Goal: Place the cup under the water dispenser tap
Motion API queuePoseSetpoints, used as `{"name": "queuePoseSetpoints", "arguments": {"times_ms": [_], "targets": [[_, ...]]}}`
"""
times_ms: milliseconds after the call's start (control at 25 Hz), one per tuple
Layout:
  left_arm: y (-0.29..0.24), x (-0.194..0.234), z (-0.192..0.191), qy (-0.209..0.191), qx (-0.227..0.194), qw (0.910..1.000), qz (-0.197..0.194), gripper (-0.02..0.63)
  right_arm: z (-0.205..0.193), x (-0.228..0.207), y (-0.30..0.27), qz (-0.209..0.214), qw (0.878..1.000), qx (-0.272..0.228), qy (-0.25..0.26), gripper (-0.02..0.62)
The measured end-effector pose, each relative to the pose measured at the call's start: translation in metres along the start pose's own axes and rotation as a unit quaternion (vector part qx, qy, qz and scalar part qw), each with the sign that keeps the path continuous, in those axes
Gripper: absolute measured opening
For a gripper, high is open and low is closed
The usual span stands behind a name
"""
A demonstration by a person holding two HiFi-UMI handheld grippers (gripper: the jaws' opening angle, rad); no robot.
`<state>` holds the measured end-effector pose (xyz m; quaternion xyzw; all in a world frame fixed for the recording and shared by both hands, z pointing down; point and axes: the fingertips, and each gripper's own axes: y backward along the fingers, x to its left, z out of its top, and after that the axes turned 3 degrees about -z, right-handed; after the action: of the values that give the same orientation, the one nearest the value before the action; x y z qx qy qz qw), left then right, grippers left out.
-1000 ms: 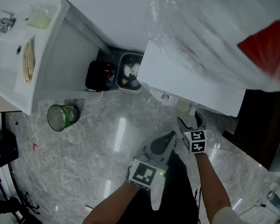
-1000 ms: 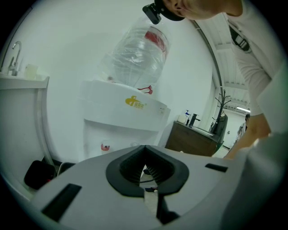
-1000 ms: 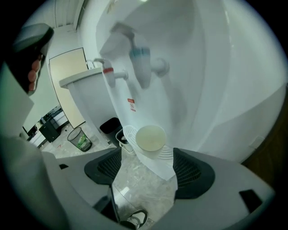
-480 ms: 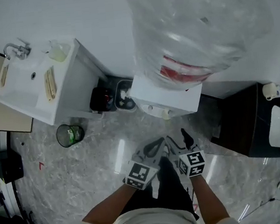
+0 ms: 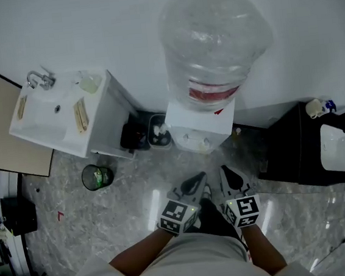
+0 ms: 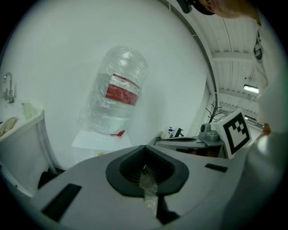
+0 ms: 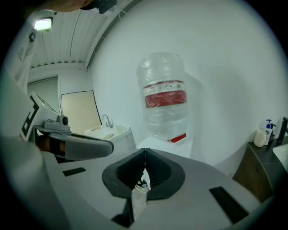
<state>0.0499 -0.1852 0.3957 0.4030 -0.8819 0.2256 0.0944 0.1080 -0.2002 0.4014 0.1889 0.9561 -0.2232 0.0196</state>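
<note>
Both grippers are closed: the left gripper (image 5: 195, 182) has its jaws pressed together with nothing between them, and the right gripper (image 5: 227, 174), whose jaws have just snapped shut, is likewise empty. A person holds the pair side by side, close together, above the marble floor (image 5: 108, 227), tips aimed at the water dispenser (image 5: 198, 122) and clear of it. In each gripper view the dark pads (image 6: 145, 168) meet along one line (a scrap of clear tape sits at the seam on both).

The dispenser stands against the white wall, topped by an upturned bottle (image 5: 214, 38) wrapped in clear film and ringed by a red label (image 5: 210, 92). Its taps face the person; the cup cannot be picked out in any view, whether at the taps or elsewhere.

To the dispenser's left stands a white sink (image 5: 53, 110) with a chrome faucet (image 5: 40, 78). Two dark containers (image 5: 144, 133) sit on the floor between sink and dispenser. A mesh bin (image 5: 97, 177) holding something green stands on the floor in front of the sink. To the dispenser's right is a dark cabinet (image 5: 290, 146), with a soap bottle (image 7: 260, 134) on top.
</note>
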Motion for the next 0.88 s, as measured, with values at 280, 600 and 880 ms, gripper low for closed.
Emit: {"name": "queuePoseSetpoints", "arguments": {"times_ms": [280, 600, 880], "targets": [[0.017, -0.013, 0.029, -0.014, -0.023, 0.9996, -0.002, 0.005, 0.031, 0.021, 0.022, 0.001, 1.0, -0.02, 0.009, 0.017], [0.026, -0.016, 0.049, -0.024, -0.044, 0.9987, 0.003, 0.005, 0.051, 0.025, 0.029, -0.002, 0.999, -0.036, 0.018, 0.017], [0.028, -0.016, 0.052, -0.028, -0.049, 0.9984, 0.004, 0.005, 0.054, 0.028, 0.03, 0.001, 0.999, -0.039, 0.021, 0.017]]}}
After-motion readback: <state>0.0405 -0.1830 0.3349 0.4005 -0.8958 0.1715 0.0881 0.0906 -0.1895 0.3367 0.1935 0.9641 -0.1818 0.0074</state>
